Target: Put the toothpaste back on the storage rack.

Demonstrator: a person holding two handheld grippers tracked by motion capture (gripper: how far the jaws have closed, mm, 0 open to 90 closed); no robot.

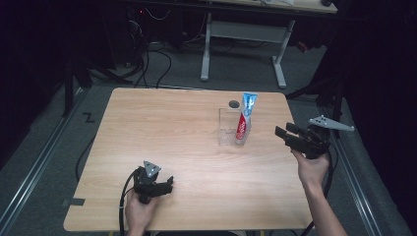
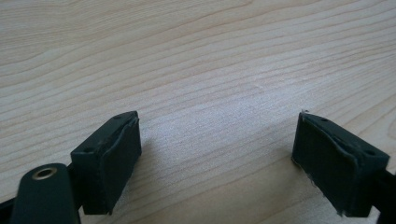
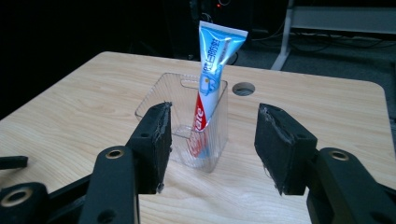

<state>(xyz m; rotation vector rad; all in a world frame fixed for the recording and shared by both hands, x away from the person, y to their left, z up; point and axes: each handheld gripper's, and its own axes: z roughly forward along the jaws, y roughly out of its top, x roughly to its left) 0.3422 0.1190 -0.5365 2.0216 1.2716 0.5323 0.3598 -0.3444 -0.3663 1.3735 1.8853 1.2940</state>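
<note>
A: Start at the left. What's near the front edge of the bench (image 1: pixel 147 123)?

B: The left gripper (image 1: pixel 167 186), held in a hand (image 1: pixel 139 212) near the front left corner. Its jaws are spread wide over bare wood, nothing between them; the left gripper view shows the two black pads well apart with only grain behind.

A: And moving right?

B: Toward the back right part of the bench stands one clear plastic container (image 1: pixel 229 129), square-walled and open at the top. In it is one toothpaste tube (image 1: pixel 244 119), standing on its cap end and leaning against the container's right wall. Its lower half is red with white lettering, its upper half blue and white, and the flat crimped end rises well above the rim.

A: Anything just behind it?

B: One round hole (image 1: pixel 234 103) in the bench top, near the back edge.

A: And the far right?

B: The right gripper (image 1: pixel 281 133), held above the right edge and aimed at the container. Its jaws are apart and grip nothing; in the right gripper view (image 3: pixel 211 140) the tube (image 3: pixel 209 95) and container (image 3: pixel 187 119) sit framed between the pads, apart from them.

A: The count?

B: Two grippers, one container, one tube.
</note>
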